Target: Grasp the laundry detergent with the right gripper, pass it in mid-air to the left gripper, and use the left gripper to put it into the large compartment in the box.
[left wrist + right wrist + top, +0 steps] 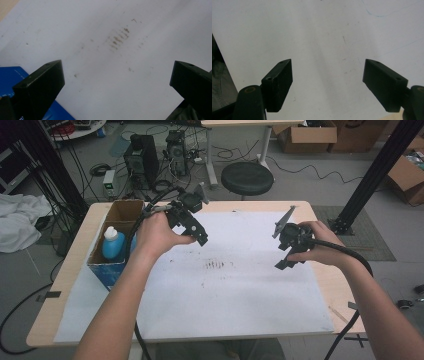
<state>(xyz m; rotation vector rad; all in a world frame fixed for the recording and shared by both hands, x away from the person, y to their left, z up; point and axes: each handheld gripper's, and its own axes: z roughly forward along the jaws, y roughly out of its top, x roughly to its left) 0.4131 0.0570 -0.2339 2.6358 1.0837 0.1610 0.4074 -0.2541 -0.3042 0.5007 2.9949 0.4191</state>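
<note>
The left hand-held gripper (117, 75) is spread wide and empty above smudges (118, 38) on the white sheet (105, 95). The right hand-held gripper (328, 82) is also spread and empty. The high view adds a bottle (113, 243) in a box (106, 268) at the desk's left.

Left tongs (200, 236) agape, right tongs (286, 261) agape, both empty

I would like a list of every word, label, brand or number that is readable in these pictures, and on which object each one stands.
None can be read.
Blue box: faint white marks on its side in the left gripper view, too small and blurred.
Blue bottle: no legible label.
White sheet: brown smudges, not writing.
</note>
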